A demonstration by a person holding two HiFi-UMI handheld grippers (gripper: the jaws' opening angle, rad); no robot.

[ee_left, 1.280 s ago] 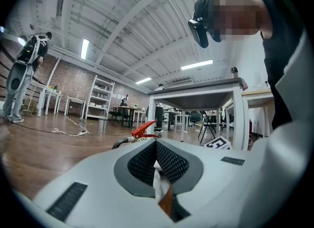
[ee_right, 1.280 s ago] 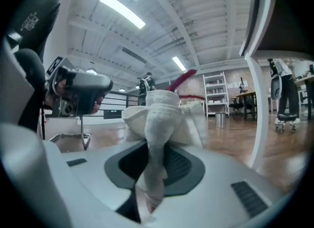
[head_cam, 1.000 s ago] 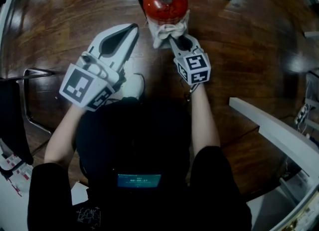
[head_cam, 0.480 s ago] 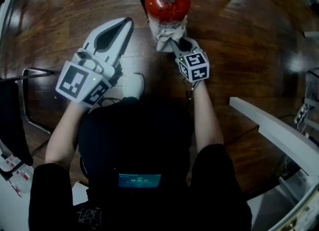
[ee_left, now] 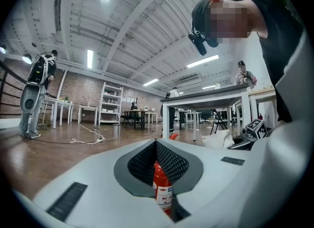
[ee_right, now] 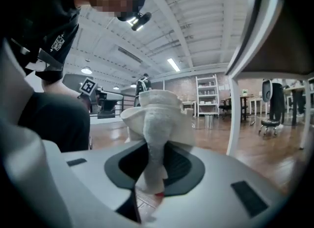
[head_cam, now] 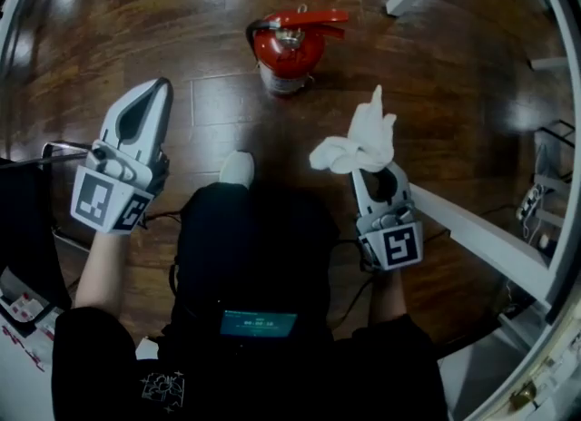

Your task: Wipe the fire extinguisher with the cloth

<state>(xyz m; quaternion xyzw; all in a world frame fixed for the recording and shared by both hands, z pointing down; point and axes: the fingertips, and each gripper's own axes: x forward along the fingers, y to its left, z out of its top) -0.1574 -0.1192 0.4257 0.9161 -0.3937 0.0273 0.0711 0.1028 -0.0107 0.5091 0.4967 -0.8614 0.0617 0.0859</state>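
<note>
Red-painted and cylindrical, the fire extinguisher (head_cam: 284, 47) stands upright on the dark polished wooden floor (head_cam: 182, 11). It is straight ahead of the person and well apart from both grippers. Its red lever (head_cam: 309, 18) points to the right, and a black hose (head_cam: 253, 31) curls down its left side.

The white left gripper (head_cam: 156, 89) is held out over the floor to the left of the extinguisher. Its fingers are clenched tip to tip with nothing between them. In the left gripper view the extinguisher (ee_left: 162, 185) shows only through the gap behind the closed tips, far beyond them.

The white right gripper (head_cam: 368, 167) is nearer the person's body, and its fingers grasp a crumpled white cloth (head_cam: 358, 142). The cloth bunches up above the tips and touches nothing else. In the right gripper view the cloth (ee_right: 157, 116) stands pinched upright between the fingers (ee_right: 182, 165) and hides much of the room behind it.

A white shoe (head_cam: 238, 168) rests on the floor between the extinguisher and the person's dark clothing. A white-framed table (head_cam: 477, 239) runs slantwise just beside the right gripper, on its right. A thin metal frame (head_cam: 56, 149) sits at the far left, near the left gripper. White shelving (ee_left: 111, 105) stands at the back of the room.
</note>
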